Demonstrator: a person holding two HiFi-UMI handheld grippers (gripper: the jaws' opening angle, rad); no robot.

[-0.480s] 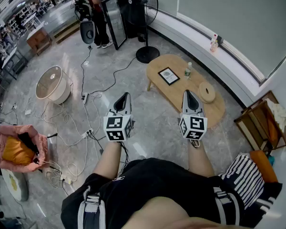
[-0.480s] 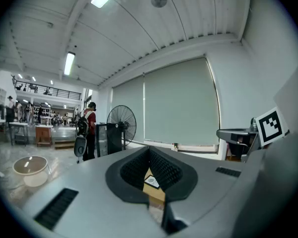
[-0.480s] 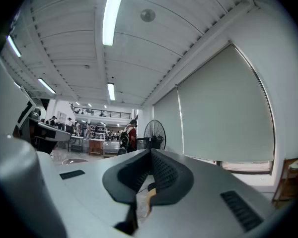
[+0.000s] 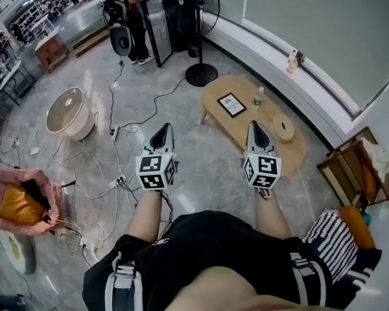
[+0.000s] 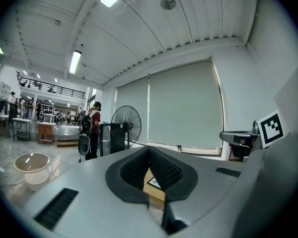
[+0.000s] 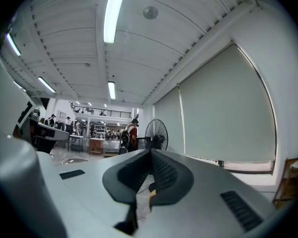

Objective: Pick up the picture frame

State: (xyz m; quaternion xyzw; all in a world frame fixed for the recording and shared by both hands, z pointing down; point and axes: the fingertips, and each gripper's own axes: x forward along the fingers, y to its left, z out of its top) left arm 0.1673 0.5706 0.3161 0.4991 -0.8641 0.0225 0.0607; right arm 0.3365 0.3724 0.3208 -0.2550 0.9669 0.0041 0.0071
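Left tongs (image 4: pixel 165 129) and right tongs (image 4: pixel 255 126) pinched together, empty, near the desk (image 4: pixel 295 149) bearing the picture frame (image 4: pixel 231 104).

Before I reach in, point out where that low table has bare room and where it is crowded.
Bare wood lies at the end of the table past the round wooden disc, and along the near edge beside the picture frame. It is tightest between the frame and the bottle.

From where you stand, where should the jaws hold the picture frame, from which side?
Probably its near edge, approached from the person's side: the picture frame lies flat on the table, so only its rim is grippable, and a bottle stands to its right.
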